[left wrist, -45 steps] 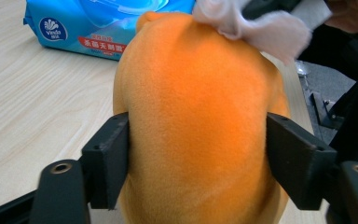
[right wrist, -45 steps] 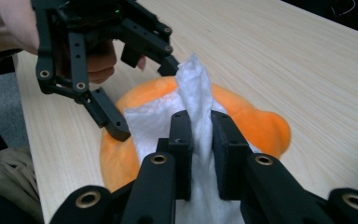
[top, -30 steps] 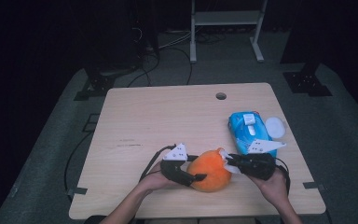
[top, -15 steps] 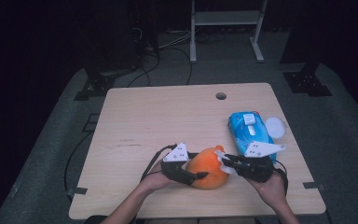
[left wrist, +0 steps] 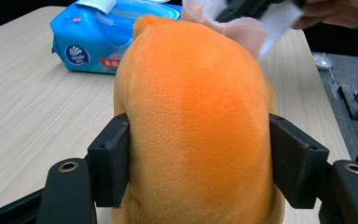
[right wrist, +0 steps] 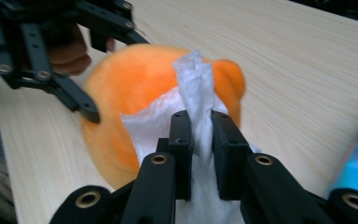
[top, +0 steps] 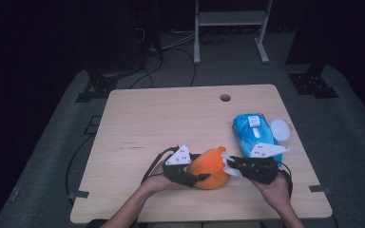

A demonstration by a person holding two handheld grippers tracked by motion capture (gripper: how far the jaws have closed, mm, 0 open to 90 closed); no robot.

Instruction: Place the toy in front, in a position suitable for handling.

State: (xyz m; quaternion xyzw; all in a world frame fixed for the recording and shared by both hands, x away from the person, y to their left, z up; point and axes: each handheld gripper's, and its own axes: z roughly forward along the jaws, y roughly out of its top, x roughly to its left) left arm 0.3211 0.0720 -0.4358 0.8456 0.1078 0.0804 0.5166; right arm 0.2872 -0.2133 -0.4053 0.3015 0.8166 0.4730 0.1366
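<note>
1. Left gripper (top: pixel 196 175): its jaws have just been closing, and now clamp the orange plush toy (top: pixel 210 167) from both sides. In the left gripper view the pads press into the toy's flanks. Compared with a second ago, the toy sits at the same place near the table's front edge; the grip is the main change.
2. Right gripper (right wrist: pixel 198 135): jaws pressed together on a bunched white wipe (right wrist: pixel 193 88), unchanged over the last second. The wipe lies against the toy's surface on the right-hand side.
3. Judgement: with the toy now firmly fixed, the wiping stroke can proceed without the soft body rolling away. The step in hand appears to be cleaning the toy.
4. Farther back, just beyond the right gripper: blue wipes pack (top: pixel 254 130), flap lifted, resting on the table (top: pixel 161 118). A round white lid (top: pixel 280 128) lies just beside it.
5. Far edge: a small round hole (top: pixel 225 98) in the tabletop.
</note>
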